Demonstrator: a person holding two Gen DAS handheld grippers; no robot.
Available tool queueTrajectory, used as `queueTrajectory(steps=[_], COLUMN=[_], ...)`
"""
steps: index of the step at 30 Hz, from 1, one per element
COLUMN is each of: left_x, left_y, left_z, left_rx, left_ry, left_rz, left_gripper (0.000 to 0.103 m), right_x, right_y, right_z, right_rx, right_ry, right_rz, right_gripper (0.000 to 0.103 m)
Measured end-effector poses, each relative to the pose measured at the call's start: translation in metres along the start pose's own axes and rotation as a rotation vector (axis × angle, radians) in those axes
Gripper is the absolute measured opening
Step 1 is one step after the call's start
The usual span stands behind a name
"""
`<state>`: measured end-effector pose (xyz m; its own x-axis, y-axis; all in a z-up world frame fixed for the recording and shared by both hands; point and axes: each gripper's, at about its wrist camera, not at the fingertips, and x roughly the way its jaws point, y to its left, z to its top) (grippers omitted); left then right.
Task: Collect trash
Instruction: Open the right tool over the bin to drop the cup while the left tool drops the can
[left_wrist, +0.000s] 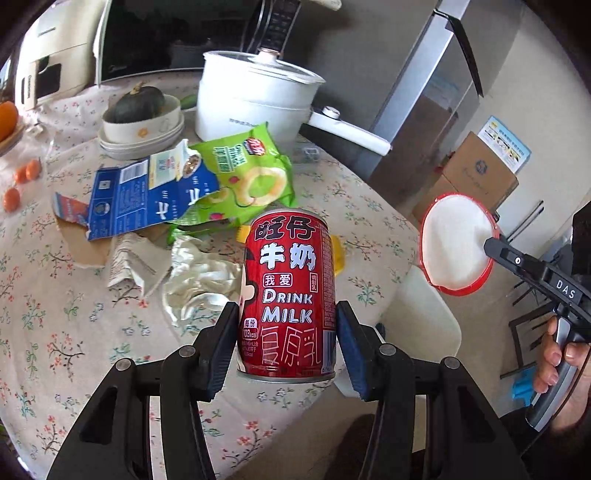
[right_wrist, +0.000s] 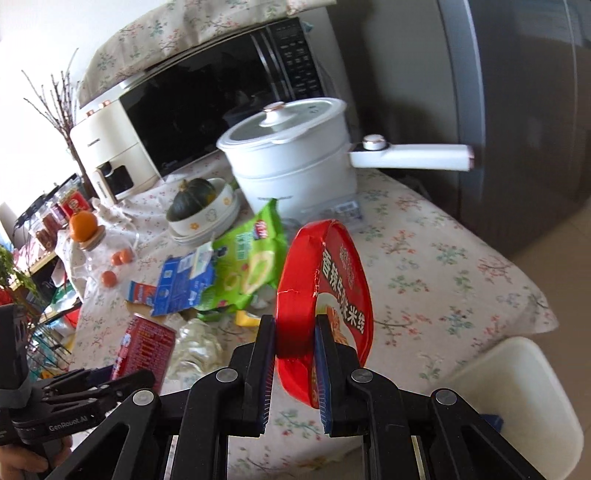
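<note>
Now | left tool (left_wrist: 286, 339) grips can (left_wrist: 288, 291), upright, lifted off table (left_wrist: 74, 314) | right tool (right_wrist: 295, 332) clamped on red bowl (right_wrist: 325, 295) rim, bowl tilted on edge | remaining wrappers (left_wrist: 240, 177) lie beyond can, nearer left tool | white bin (right_wrist: 517, 387) right of bowl

Black hand-held gripper (left_wrist: 286, 343), blue pads (left_wrist: 352, 350), silver pivot screws, grey handle, "DAS" marking.
</note>
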<state>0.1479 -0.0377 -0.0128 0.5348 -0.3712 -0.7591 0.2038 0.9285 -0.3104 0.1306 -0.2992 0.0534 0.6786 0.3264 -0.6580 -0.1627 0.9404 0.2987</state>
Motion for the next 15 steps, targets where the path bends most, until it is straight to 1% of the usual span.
queueTrajectory(steps=[4,7,11,15], left_x=[0.016,0.027,0.04,0.051], left_y=[-0.025,-0.042,-0.063,-0.08], left_z=[-0.003,-0.005,-0.01,-0.015], left_rx=[0.039,0.062,0.096,0.127], left_ry=[0.02,0.036,0.053,0.068], left_rz=[-0.02,-0.034,-0.051,-0.063], left_gripper=[0.055,0.055,0.055,0.055], right_x=[-0.008,-0.006,0.008,0.023], right_y=[-0.05,-0.087,-0.127,-0.154], right_z=[-0.019,-0.037,-0.066,-0.088], right_rx=[0.062,0.119,0.198,0.253], right_ry=[0.04,0.081,0.164,0.241], right_rz=[-0.075,-0.119,-0.154,-0.174], right_gripper=[0.016,0.016,0.016,0.016])
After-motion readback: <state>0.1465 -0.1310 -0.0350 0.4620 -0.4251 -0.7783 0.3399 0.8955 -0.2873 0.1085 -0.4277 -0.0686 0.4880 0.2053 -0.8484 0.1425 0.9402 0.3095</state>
